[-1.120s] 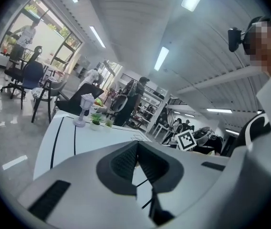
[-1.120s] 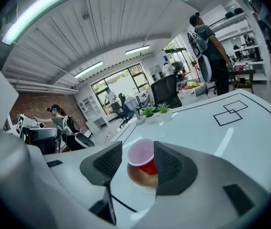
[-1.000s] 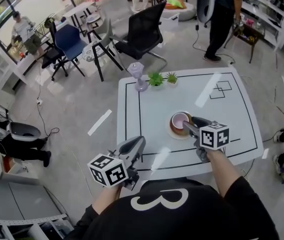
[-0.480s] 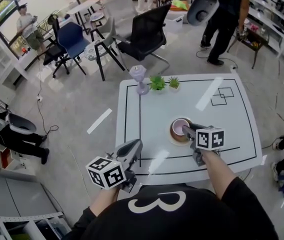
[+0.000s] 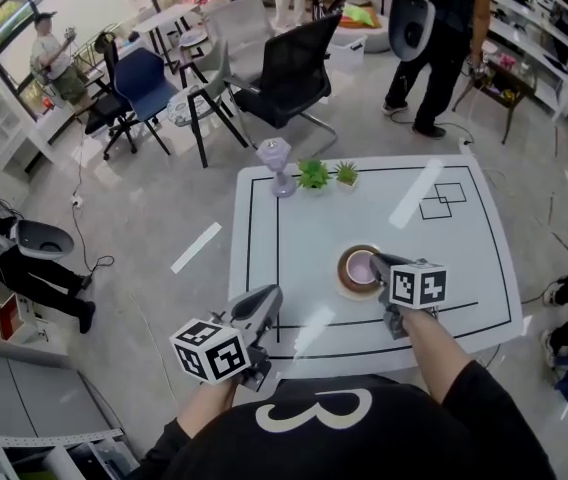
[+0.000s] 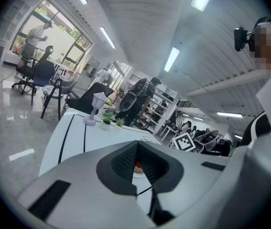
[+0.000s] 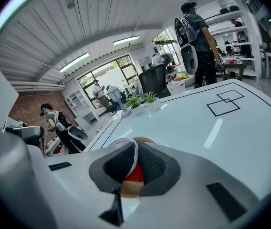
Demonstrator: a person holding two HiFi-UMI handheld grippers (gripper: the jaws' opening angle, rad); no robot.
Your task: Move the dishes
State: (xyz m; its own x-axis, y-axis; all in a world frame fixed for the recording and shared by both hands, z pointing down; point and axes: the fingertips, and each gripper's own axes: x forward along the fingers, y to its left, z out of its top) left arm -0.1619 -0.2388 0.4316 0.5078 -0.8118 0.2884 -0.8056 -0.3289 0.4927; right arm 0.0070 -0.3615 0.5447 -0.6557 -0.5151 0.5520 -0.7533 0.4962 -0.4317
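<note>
Left gripper, lower left of the head view: jaws together, holding nothing, at the near-left corner of the table. Centre right: cup seated on saucer, both resting on the table. Right gripper: jaws have just been closing and pinch the cup's near rim (wall between the pads). Status: grasp made; lift, transfer and set-down appear outstanding.

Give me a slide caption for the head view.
Right gripper, jaws just closed in, pinches the rim of the bowl on its saucer.
</note>
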